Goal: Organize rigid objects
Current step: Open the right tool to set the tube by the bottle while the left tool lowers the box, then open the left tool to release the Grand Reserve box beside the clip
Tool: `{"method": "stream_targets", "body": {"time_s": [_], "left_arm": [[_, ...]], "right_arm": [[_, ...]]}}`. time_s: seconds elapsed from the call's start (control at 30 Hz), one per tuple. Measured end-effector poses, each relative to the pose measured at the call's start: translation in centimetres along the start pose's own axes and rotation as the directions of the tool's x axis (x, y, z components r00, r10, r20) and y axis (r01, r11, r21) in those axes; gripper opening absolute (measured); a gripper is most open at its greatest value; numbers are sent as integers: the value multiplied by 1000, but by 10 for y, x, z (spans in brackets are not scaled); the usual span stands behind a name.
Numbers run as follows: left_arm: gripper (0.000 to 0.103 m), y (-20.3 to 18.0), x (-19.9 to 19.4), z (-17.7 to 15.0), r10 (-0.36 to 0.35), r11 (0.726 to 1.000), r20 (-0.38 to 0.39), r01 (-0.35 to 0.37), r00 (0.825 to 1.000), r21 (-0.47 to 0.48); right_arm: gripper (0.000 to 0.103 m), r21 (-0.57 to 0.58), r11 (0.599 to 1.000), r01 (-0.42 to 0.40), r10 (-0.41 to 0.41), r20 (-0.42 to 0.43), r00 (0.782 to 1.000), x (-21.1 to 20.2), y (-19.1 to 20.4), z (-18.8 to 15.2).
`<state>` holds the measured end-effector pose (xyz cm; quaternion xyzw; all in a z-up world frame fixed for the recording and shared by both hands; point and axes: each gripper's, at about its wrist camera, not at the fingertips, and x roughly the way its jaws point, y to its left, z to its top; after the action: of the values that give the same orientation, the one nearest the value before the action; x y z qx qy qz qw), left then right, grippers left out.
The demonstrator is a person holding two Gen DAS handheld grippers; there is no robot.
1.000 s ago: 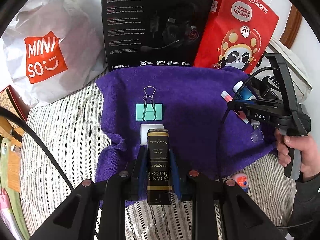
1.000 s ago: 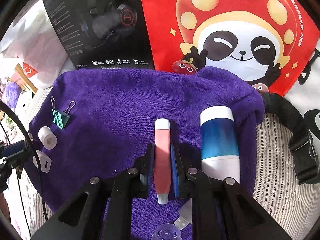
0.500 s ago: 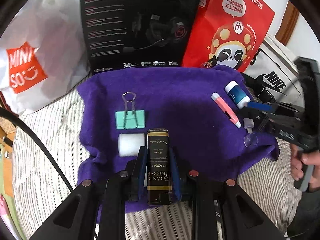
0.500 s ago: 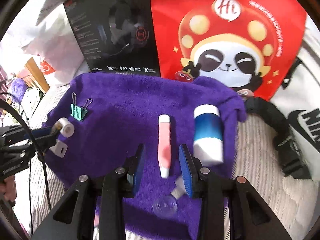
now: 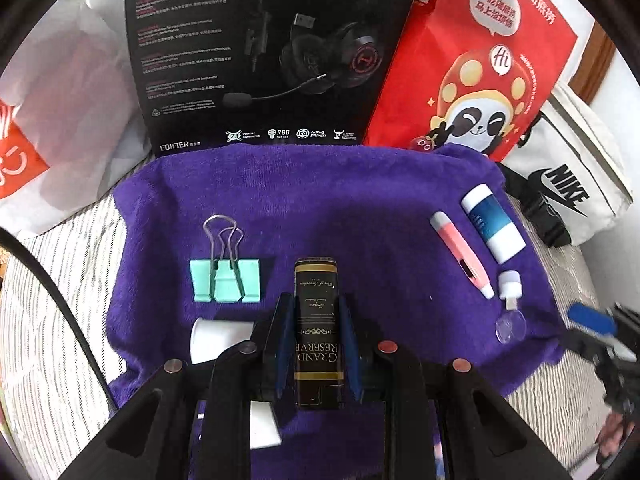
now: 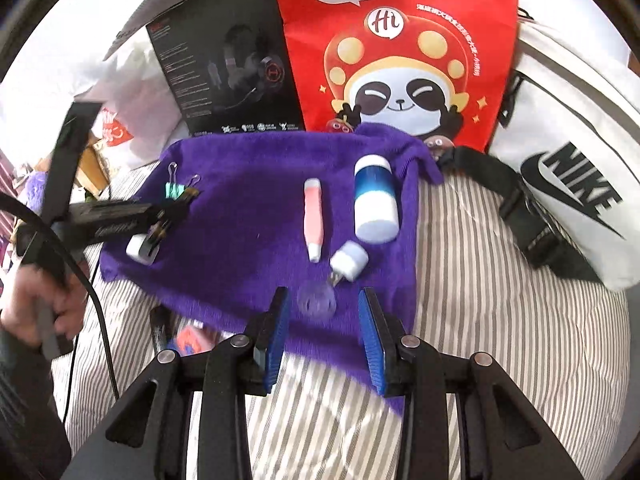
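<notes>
My left gripper point(image 5: 316, 312) is shut on a black and gold "Grand Reserve" lighter point(image 5: 317, 328), held over the front of the purple towel point(image 5: 320, 200). A teal binder clip point(image 5: 226, 280) and a white roll point(image 5: 212, 338) lie just left of it. My right gripper point(image 6: 324, 312) is open and empty, drawn back to the towel's near edge point(image 6: 240, 264). Ahead of it lie a pink pen point(image 6: 314, 216), a blue and white tube point(image 6: 374, 200), a small white USB stick point(image 6: 348, 262) and a clear round disc point(image 6: 316, 300).
A black headset box point(image 5: 260, 52), a red panda bag point(image 5: 480, 60) and a white Miniso bag point(image 5: 52, 120) stand behind the towel. A white Nike bag with black strap point(image 6: 568, 184) lies at the right. Striped bedding point(image 6: 500, 340) surrounds the towel.
My right gripper let go of the pink pen, opened and pulled back toward the towel's near edge. My left gripper, still holding the lighter, shifted right, past the white roll.
</notes>
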<state>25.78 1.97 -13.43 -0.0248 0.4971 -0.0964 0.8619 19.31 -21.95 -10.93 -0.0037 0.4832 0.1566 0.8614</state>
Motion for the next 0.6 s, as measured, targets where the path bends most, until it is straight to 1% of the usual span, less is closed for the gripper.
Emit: {"method": "stream_targets", "body": {"time_s": [0.1,0.17,0.2,0.33,0.47,0.6], "left_arm": [[22,-4,10,3,45,999,-13,-44,999,17],[22,-7,16,5,65,998,-23,-64,998,25],[22,-8,18,5,71,997,-24,-70,997,30],[22,-14,26,6,87,996,-36,-86,996,39],[22,-21,31,5,107,993,-33,-105,994,48],[23,-24,32,2,125,990,-25,-123,992,64]], "right_arm": [[35,26,1000,3,-3,11,1000,-8,-2,-11],[35,59,998,-17,16,18,1000,-13,-3,-19],[35,62,997,-34,33,18,999,-15,-2,-24],[35,60,997,-40,39,6,999,-19,1,-37],[35,58,998,-31,31,-5,1000,-17,0,-39],[35,73,997,-39,39,4,999,-21,-2,-41]]}}
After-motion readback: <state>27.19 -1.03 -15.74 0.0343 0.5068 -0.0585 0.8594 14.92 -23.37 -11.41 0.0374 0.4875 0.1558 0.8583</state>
